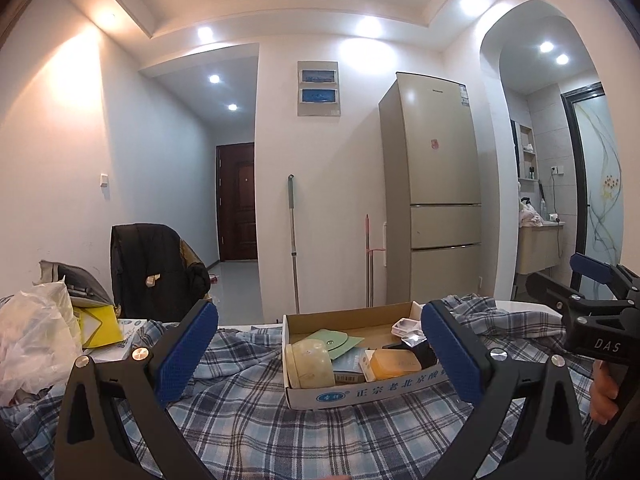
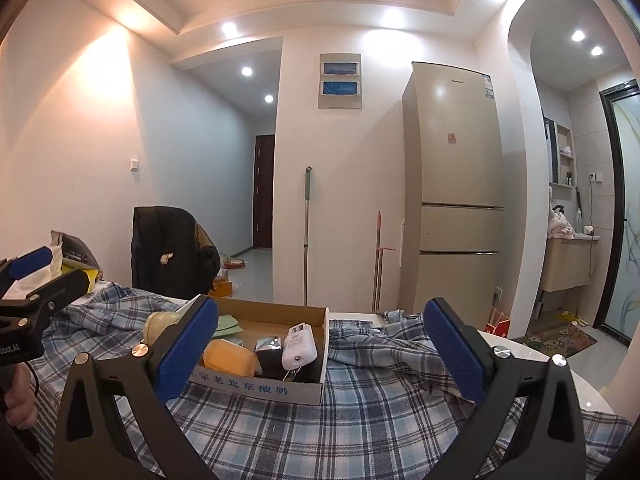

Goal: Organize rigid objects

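We hold the left gripper (image 1: 320, 354) and right gripper (image 2: 320, 354) both spread wide and empty, plaid cloth (image 2: 360, 412) bare beneath us, cardboard box (image 1: 360, 394) just ahead holding cream jar (image 1: 310, 364), orange bar (image 2: 230, 357), white plug (image 2: 299, 346), bench (image 2: 560, 356) rim at right, fridge (image 2: 456, 184) far behind.

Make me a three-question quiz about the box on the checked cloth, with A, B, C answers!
1. Where is the orange rectangular block?
A. inside the shallow cardboard box
B. on the floor
C. on the fridge

2. What colour are the pads on the gripper fingers?
A. red
B. blue
C. green

3. How is the right gripper?
A. shut on a cup
B. shut on the cloth
C. open, holding nothing

Answers: 1 A, the block lies among the items in the box. 2 B, both views show blue textured pads. 3 C, its fingers stand wide apart with nothing between them.
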